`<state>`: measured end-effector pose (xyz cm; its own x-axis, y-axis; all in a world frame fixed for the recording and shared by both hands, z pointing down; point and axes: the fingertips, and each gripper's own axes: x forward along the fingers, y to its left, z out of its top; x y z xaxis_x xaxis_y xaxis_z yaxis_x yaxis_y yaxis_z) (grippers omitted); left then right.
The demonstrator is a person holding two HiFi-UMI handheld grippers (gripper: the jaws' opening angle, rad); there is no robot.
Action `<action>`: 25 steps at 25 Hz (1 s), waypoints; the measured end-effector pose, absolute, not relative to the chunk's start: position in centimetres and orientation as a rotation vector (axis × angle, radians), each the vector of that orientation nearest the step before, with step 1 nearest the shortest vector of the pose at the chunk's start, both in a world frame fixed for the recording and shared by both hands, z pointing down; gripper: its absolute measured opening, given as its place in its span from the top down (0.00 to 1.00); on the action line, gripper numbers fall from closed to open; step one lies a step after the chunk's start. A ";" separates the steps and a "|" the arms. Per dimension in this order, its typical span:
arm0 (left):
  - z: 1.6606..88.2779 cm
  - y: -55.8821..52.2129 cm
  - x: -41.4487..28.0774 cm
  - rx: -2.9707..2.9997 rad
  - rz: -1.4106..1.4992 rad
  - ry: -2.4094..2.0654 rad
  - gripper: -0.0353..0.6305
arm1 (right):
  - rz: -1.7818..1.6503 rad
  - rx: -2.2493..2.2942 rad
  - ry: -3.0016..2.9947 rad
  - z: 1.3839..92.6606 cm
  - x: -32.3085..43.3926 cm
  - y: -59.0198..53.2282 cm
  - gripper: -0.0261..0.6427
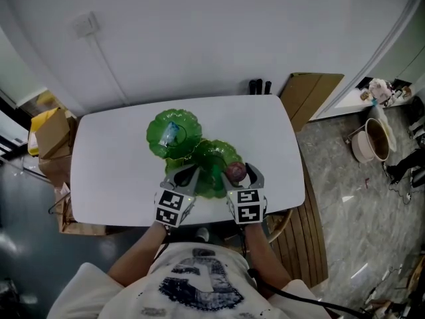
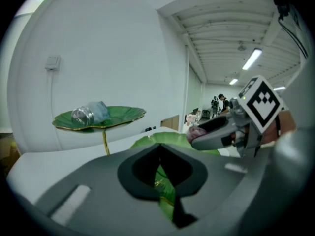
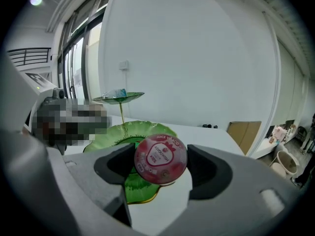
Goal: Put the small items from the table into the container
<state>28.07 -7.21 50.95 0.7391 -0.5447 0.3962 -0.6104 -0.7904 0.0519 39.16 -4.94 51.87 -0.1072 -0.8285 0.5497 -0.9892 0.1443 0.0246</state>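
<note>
1. The right gripper (image 3: 161, 162) is clamped on a round pink jelly cup (image 3: 161, 159). The cup is held by its sides between the two widely spread jaws, and its printed strawberry lid is turned toward that gripper's camera.
2. In the head view, the right gripper (image 1: 237, 173) and the jelly cup (image 1: 235, 172) are seen at the near right edge of the lower leaf dish (image 1: 216, 153). Whether the cup touches the dish cannot be told.
3. In the right gripper view, the lower leaf dish (image 3: 110, 136) lies just behind and below the cup, on the white table (image 3: 206, 136).
4. The left gripper (image 2: 165, 193) is shut. A strip of the green, gold-edged rim of the lower leaf dish (image 2: 162, 139) is seen pinched in the slit between its jaws.
5. In the head view, the left gripper (image 1: 188, 176) is placed at the near left edge of the same dish, just beside the right gripper.
6. The upper leaf dish (image 2: 123, 114) is carried above the lower one on a thin gold stem (image 2: 105, 141).
7. A clear wrapped item (image 2: 89, 113) lies on the upper leaf dish, well apart from both grippers.
</note>
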 end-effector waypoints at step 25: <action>51.9 -8.6 26.3 2.708 0.551 -0.986 0.96 | 0.409 1.598 -1.917 53.6 37.4 -6.5 0.47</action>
<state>26.33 -8.62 51.92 0.7067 -0.5751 0.4120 -0.6523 -0.7551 0.0649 37.40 -6.53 53.58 -0.0918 -0.7780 0.6215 -0.9638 0.2262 0.1409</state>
